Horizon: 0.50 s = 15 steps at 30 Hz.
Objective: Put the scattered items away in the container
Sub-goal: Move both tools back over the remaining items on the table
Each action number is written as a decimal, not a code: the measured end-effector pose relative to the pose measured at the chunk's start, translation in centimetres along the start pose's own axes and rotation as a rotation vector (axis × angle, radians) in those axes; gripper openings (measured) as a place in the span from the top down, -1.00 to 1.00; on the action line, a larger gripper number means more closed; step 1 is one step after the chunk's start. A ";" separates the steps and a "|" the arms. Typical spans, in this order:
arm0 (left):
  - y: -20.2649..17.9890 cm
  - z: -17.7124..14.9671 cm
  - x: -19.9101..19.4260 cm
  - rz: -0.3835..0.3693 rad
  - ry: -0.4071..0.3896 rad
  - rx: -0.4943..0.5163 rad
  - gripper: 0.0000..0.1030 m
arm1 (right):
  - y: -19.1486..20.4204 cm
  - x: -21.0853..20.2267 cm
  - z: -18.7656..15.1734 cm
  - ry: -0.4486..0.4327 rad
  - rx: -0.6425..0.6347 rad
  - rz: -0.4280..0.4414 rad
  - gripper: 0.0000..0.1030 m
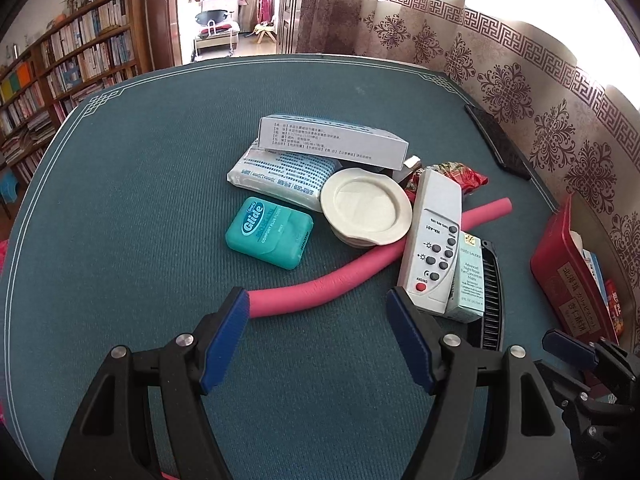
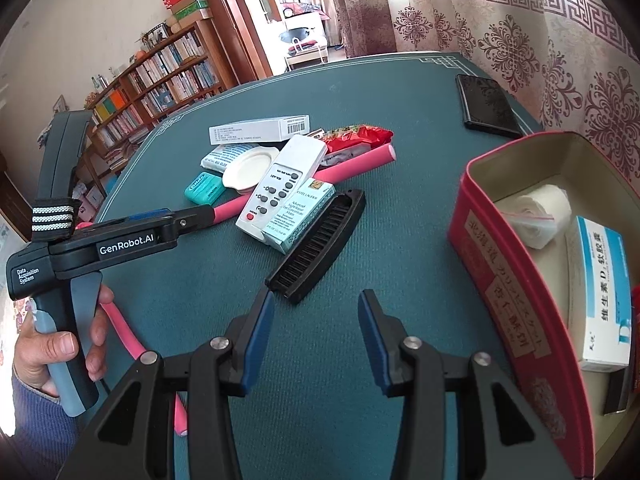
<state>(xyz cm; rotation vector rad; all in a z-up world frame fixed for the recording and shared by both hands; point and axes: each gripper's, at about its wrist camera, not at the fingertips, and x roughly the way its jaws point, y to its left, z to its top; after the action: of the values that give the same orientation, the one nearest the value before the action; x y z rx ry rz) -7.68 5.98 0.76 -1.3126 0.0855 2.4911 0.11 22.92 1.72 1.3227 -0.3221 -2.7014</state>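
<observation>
Red tin [image 2: 516,264] sits at your 3 o'clock on the green table [image 2: 420,112], a medicine box [image 2: 604,292] inside. Scattered pile at 12: pink foam tube [image 1: 360,264], remote [image 1: 434,240], brush [image 2: 320,240], dish [image 1: 366,208], floss box [image 1: 269,232]. Your left gripper [image 1: 316,336] is released, empty, near the tube. Your right gripper [image 2: 316,340] is parted, empty, just short of the brush.

**Both grippers angled down, jaws apart and empty**

The left gripper [image 1: 316,308] tilts downward over the table's near edge, its blue pads set wide with nothing between them. A hand [image 2: 60,344] wraps its grey handle. The right gripper [image 2: 316,308] tilts likewise, jaws narrower, gripping nothing.
</observation>
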 end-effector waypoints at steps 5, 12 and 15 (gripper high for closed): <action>0.1 0.6 0.7 -0.001 0.007 0.040 -0.43 | 0.1 0.3 -0.1 0.009 -0.004 0.000 0.07; -0.3 1.1 0.1 -0.040 -0.005 0.095 -0.43 | 0.0 0.6 -0.2 0.020 -0.003 0.002 0.08; -0.9 1.4 -0.2 -0.042 -0.017 0.153 -0.43 | 0.1 0.8 -0.2 0.024 -0.007 0.004 0.07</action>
<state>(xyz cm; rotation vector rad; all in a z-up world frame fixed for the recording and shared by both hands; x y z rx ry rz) -8.39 7.03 1.84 -1.2187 0.2373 2.4074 -0.21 22.67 1.01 1.3496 -0.3120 -2.6789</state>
